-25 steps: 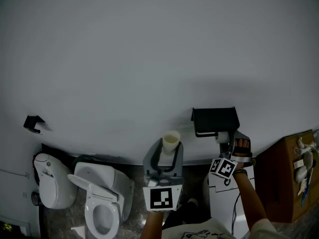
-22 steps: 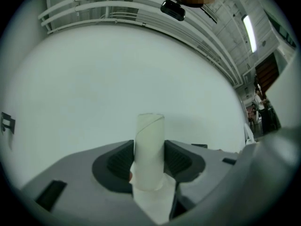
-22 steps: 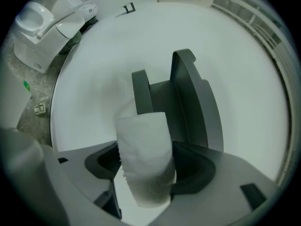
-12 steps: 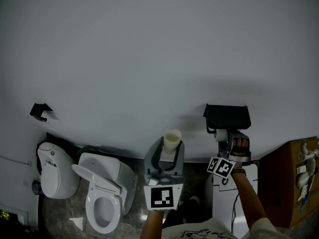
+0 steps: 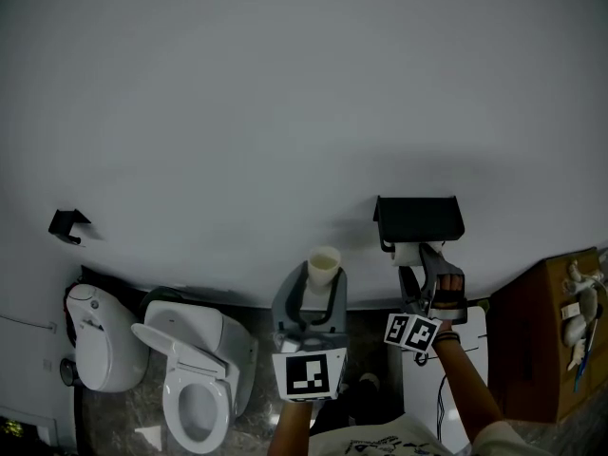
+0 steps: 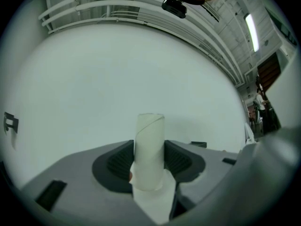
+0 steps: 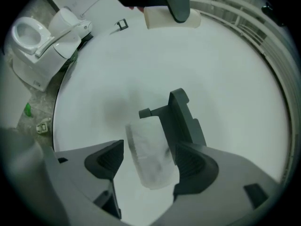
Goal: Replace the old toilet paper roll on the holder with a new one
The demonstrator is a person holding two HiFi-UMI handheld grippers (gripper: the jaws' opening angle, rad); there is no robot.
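Left gripper (image 5: pixel 312 297), lower centre of head view: clamped on upright cardboard tube (image 6: pixel 150 140). Right gripper (image 5: pixel 425 274), lower right: jaws spread around white paper roll (image 7: pixel 151 157), just below black holder (image 5: pixel 418 218).

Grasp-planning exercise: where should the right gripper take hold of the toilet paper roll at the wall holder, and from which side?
Probably across the round body of the toilet paper roll, from below and in front: the black holder covers its top, the wall its back.
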